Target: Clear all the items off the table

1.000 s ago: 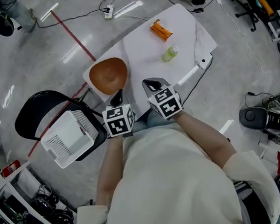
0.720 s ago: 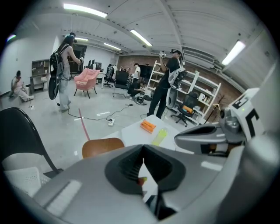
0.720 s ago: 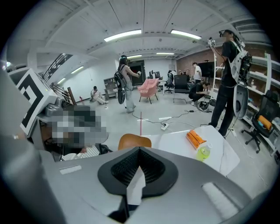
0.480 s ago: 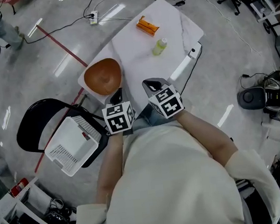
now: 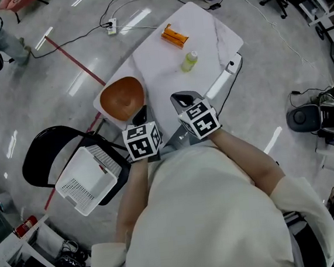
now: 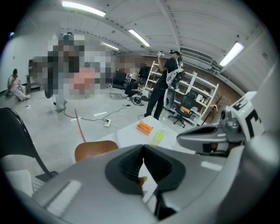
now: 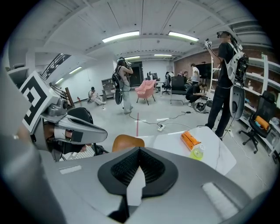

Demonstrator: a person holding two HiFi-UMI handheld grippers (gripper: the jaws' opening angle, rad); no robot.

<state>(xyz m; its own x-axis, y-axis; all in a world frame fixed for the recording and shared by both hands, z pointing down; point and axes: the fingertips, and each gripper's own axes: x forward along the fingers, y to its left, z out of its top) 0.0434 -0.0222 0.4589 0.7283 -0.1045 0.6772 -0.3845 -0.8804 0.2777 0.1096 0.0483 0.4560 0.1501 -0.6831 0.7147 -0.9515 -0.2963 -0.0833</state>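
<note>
The long orange box point(image 5: 175, 36) lies near the far end of the white stone-look counter point(image 5: 161, 72). The small clear bottle with yellow-green drink point(image 5: 189, 61) lies on its side near the box, a bit closer to me, and the two do not touch. Nothing else sits on the top that I can see.

A round brown wooden thing point(image 5: 122, 99), which looks like a chair seat, sits at the near left corner of the counter. I cannot tell if it touches the counter.

My left hand-held gripper point(image 5: 140, 114) is just beside that brown seat, at the near edge of the counter. In its own view the two dark jaws are pressed together with nothing between them. My right hand-held gripper point(image 5: 181, 99) is next to it, over the near edge of the counter. Its jaws are pressed together too, and it holds nothing. Both point down and away from me, toward the counter. Both are well apart from the box and the bottle.

My arms are in cream sleeves point(image 5: 246, 163).

To my left a white plastic basket with small holes point(image 5: 86, 179) rests on a black round chair point(image 5: 40, 154). The grey shiny floor point(image 5: 45, 89) has a red line point(image 5: 71, 57) across it, and a white plug strip point(image 5: 111, 24) with black cables lies past the counter. In the gripper views other people stand around the big room, and shelves line one wall.
</note>
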